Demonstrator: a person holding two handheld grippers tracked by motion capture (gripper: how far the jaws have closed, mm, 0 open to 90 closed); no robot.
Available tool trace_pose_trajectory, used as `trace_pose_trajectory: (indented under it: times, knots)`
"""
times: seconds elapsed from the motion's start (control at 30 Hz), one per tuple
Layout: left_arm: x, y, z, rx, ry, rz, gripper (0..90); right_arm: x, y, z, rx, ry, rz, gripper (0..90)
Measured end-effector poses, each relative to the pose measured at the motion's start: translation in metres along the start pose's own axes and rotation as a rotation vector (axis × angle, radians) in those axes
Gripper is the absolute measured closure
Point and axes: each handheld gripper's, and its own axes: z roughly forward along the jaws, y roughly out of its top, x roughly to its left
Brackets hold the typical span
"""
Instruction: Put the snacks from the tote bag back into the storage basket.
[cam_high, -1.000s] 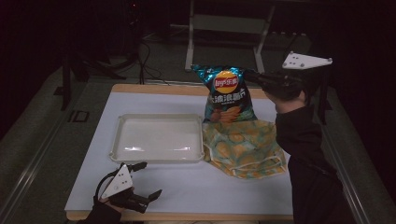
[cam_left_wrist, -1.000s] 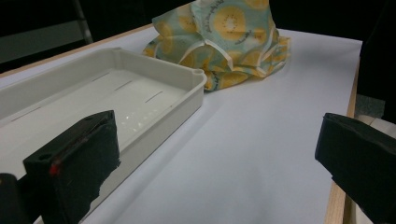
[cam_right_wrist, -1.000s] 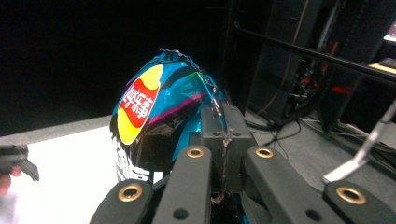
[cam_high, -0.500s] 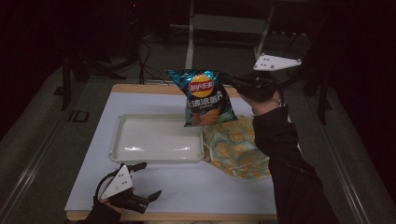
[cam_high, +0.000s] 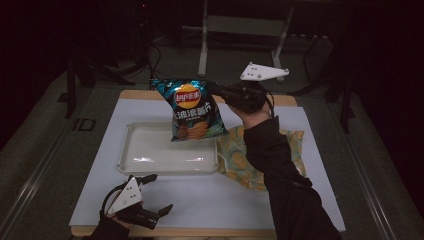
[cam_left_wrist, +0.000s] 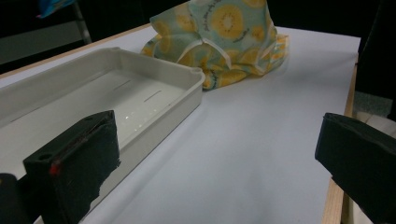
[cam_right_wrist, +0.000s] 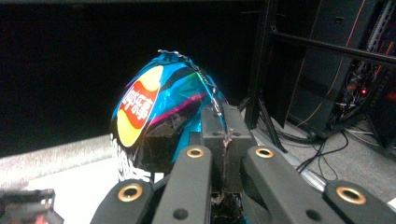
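right gripper clamped on chip bag edge, bag over white tray | left gripper jaws wide, nothing between, on table

Chip bag, high view: round yellow-and-red Lay's emblem near the top of the front face. Below it a line of large white Chinese characters on the dark blue ground, too blurred to read with certainty.

Same bag, right gripper view: the emblem shows sideways, with white script on the red band that is not legible letter by letter. White marks at the bag's lower edge are also unreadable.

Floor left of the counter, high view: dark marking that reads roughly "ID".

Left gripper view: a cloth with a lemon-slice print carries no lettering, and the white tray has none either.
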Motion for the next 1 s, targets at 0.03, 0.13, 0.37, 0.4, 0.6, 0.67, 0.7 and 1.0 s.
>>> trace_pose_trajectory:
  times: [0.03, 0.13, 0.37, 0.4, 0.6, 0.67, 0.7, 1.0]
  knots:
    - [0.000, 0.000, 0.000, 0.004, 0.000, 0.002, 0.3, 0.003, -0.001, 0.003, -0.008, -0.003, 0.007, 90.0]
    - [0.000, 0.000, 0.000, 0.005, 0.002, 0.003, 0.3, 0.010, -0.004, 0.013, -0.024, -0.025, 0.013, 90.0]
    - [0.000, 0.000, -0.001, -0.005, 0.005, -0.002, 0.3, 0.018, -0.015, 0.038, -0.026, -0.010, 0.045, 90.0]
    - [0.000, 0.000, -0.002, -0.005, 0.005, -0.002, 0.3, 0.019, -0.018, 0.041, -0.022, 0.002, 0.052, 90.0]
    - [0.000, 0.000, -0.003, -0.011, 0.006, -0.003, 0.3, 0.023, -0.036, 0.061, -0.010, 0.016, 0.086, 90.0]
    - [0.000, 0.000, -0.003, -0.011, 0.007, -0.002, 0.3, 0.024, -0.044, 0.067, -0.011, 0.020, 0.107, 90.0]
    - [0.000, 0.000, -0.003, -0.010, 0.006, -0.001, 0.3, 0.024, -0.048, 0.070, -0.005, 0.026, 0.113, 90.0]
    - [0.000, 0.000, -0.003, -0.012, 0.003, 0.000, 0.3, 0.029, -0.078, 0.089, 0.046, 0.053, 0.156, 90.0]
